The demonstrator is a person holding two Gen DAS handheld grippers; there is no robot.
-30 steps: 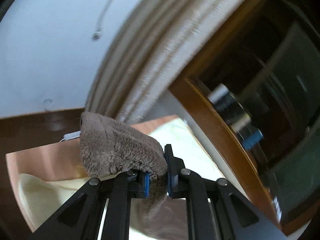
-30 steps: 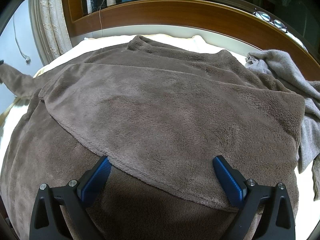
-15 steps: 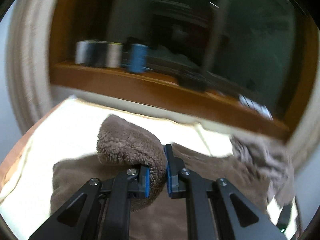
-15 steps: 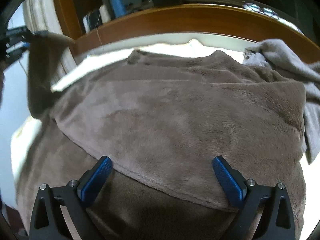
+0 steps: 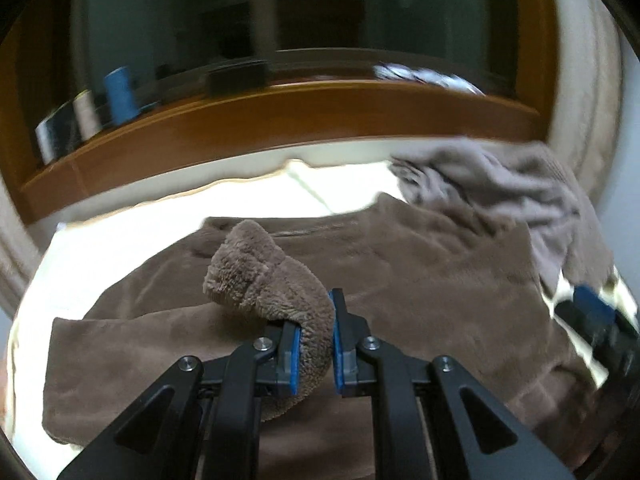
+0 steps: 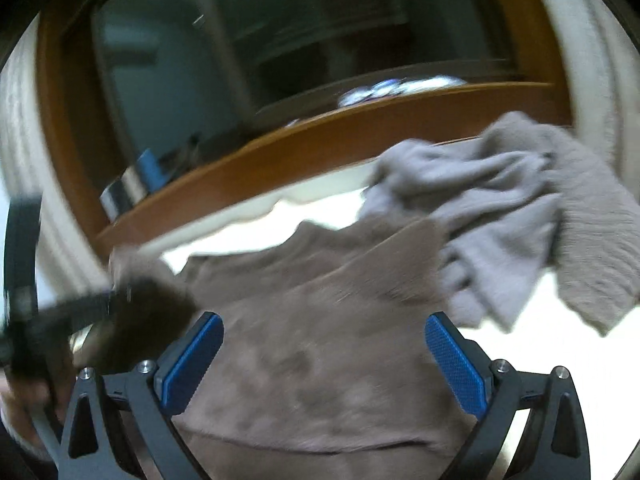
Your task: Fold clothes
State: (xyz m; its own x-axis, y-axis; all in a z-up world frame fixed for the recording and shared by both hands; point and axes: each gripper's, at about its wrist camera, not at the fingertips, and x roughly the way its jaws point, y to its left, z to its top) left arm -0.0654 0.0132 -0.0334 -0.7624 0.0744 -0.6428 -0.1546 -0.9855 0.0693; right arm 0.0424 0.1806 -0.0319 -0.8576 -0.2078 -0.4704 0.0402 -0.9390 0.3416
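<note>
A brown fleece garment [image 5: 420,280] lies spread on a pale bed sheet [image 5: 120,232]. My left gripper [image 5: 314,344] is shut on the garment's sleeve end [image 5: 264,276], held up over the spread body. In the right wrist view the same garment [image 6: 320,340] fills the lower middle, and my right gripper [image 6: 324,356] hovers open above it with nothing between its blue pads [image 6: 456,364]. The left gripper with the sleeve shows blurred at that view's left edge [image 6: 80,316]. The right gripper appears at the right edge of the left wrist view [image 5: 596,320].
A grey knit garment [image 6: 500,208] lies crumpled at the bed's far right, also in the left wrist view [image 5: 500,184]. A wooden window sill [image 5: 280,120] runs behind the bed with thread spools [image 5: 118,94] on it. Curtains [image 6: 592,60] hang at both sides.
My left gripper has swung the sleeve from beside the curtain over onto the garment's body. The right gripper has tilted up and shifted right, still open.
</note>
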